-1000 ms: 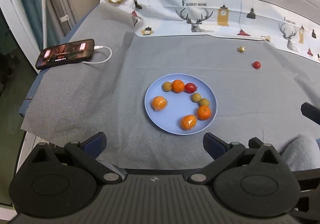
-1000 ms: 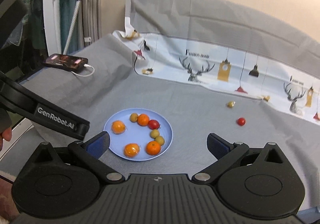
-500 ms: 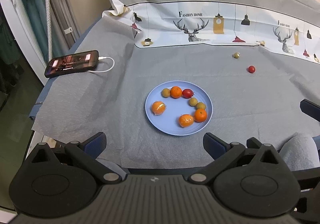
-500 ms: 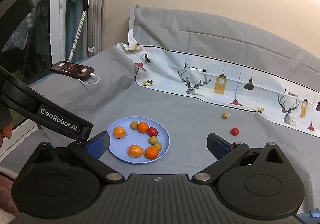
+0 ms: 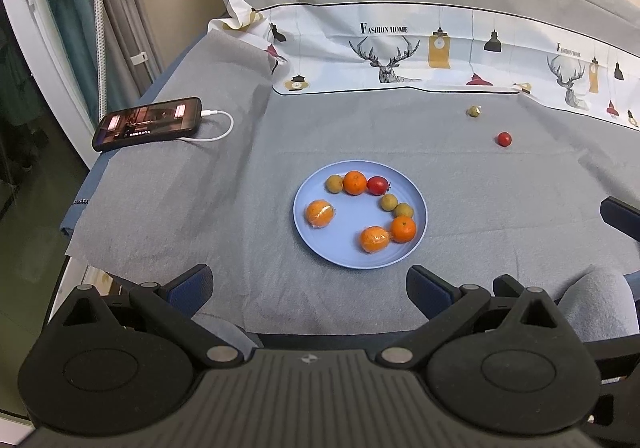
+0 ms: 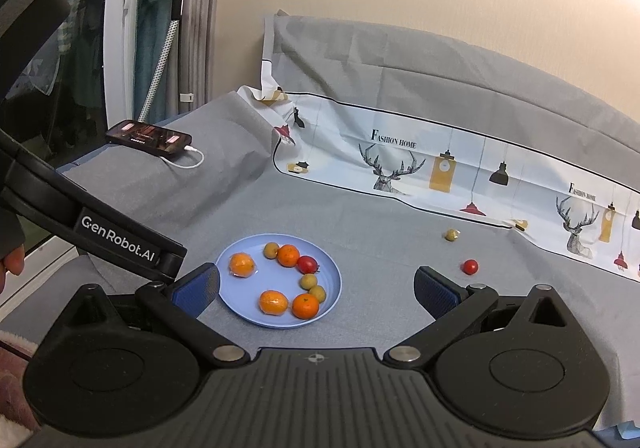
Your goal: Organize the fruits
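Observation:
A blue plate [image 5: 320, 232] [image 6: 240, 312] lies on the grey cloth and holds several oranges, three small yellow-green fruits and a red tomato [image 5: 377, 185] [image 6: 307, 264]. A loose red tomato [image 5: 504, 139] [image 6: 469, 267] and a loose yellow-green fruit [image 5: 473, 111] [image 6: 451, 235] lie on the cloth at the far right. My left gripper [image 5: 310, 286] is open and empty, near the front edge, short of the plate. My right gripper [image 6: 316, 288] is open and empty, raised, with the plate seen between its fingers.
A phone [image 5: 147, 123] [image 6: 149, 137] on a white charging cable lies at the far left edge. A printed white cloth [image 5: 400, 48] [image 6: 440, 168] runs along the back. The left gripper's body [image 6: 100, 232] crosses the right wrist view at the left.
Both grippers have pulled back and risen, so the plate looks smaller and farther. The fruits have not moved. Both grippers stay open.

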Tool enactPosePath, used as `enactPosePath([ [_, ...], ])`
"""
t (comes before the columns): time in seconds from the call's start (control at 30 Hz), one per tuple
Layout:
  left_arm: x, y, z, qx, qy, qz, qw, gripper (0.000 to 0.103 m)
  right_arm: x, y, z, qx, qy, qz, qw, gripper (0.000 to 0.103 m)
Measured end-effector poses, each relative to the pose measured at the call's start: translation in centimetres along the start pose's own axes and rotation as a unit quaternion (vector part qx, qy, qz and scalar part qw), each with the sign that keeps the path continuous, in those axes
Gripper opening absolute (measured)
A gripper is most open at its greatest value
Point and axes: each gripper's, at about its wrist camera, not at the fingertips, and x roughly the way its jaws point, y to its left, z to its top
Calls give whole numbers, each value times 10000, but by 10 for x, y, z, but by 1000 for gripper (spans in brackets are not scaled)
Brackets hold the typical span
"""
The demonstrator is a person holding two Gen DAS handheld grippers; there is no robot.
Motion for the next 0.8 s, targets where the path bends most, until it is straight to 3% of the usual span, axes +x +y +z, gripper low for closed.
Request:
enactPosePath([
  [0.47, 6, 1, 3, -41, 175, -133, 9997, 103, 2, 0, 0, -6, 50, 6, 10000, 102],
  [0.63, 4, 4, 15, -88, 356, -458, 9983, 103, 3, -4, 1, 56, -7, -52, 10000, 102],
  [0.8, -9, -1, 37, 77, 386, -413, 9984, 103, 4, -23, 3, 459, 43, -204, 9987, 102],
])
